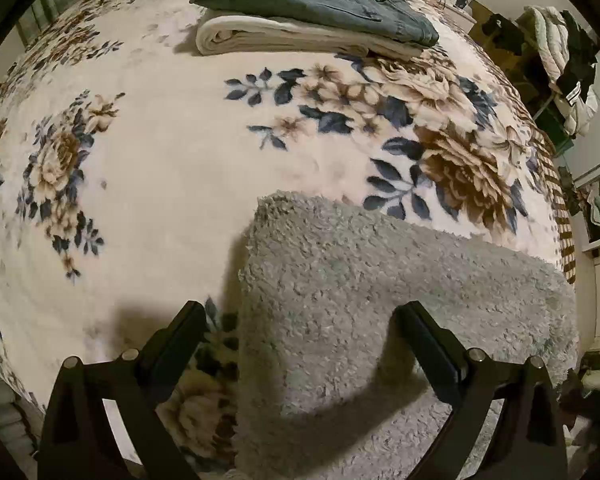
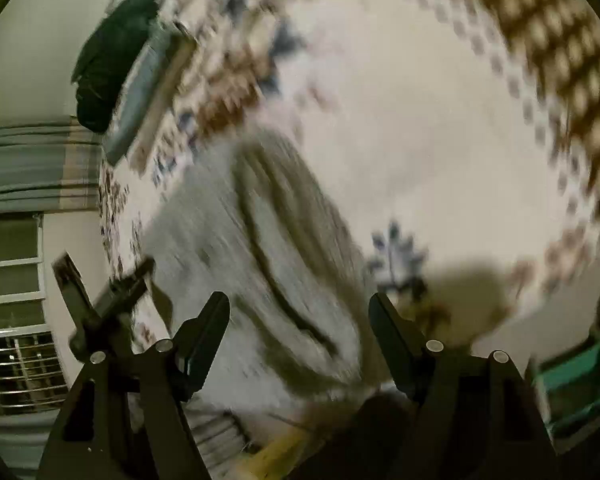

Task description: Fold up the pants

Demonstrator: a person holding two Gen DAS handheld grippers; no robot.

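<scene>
Surface: bed covered by a cream floral blanket (image 1: pixel 172 184), brown and blue flower print.
Pants: grey fleecy pants (image 1: pixel 380 300) lie on the blanket at the near edge of the bed, folded into a thick slab with one squared corner pointing toward the bed's middle; in the right wrist view the same grey fabric (image 2: pixel 284 256) shows layered folds, badly motion-blurred.
Left hand-held gripper (image 1: pixel 300 312): jaws spread wide, holding nothing; it sits over the near part of the pants, one finger above the blanket beside the pants, the other above the grey fabric. Contact with the fabric cannot be judged.
Right hand-held gripper (image 2: pixel 300 304): jaws spread wide, nothing between them; grey folds lie below and ahead of the fingers.
Far edge of bed: a folded stack, blue denim item (image 1: pixel 316 0) on top of a cream folded item (image 1: pixel 284 38), well apart from the pants.
Beyond bed: clothes heaped on a rack (image 1: pixel 564 68) past the right edge.
</scene>
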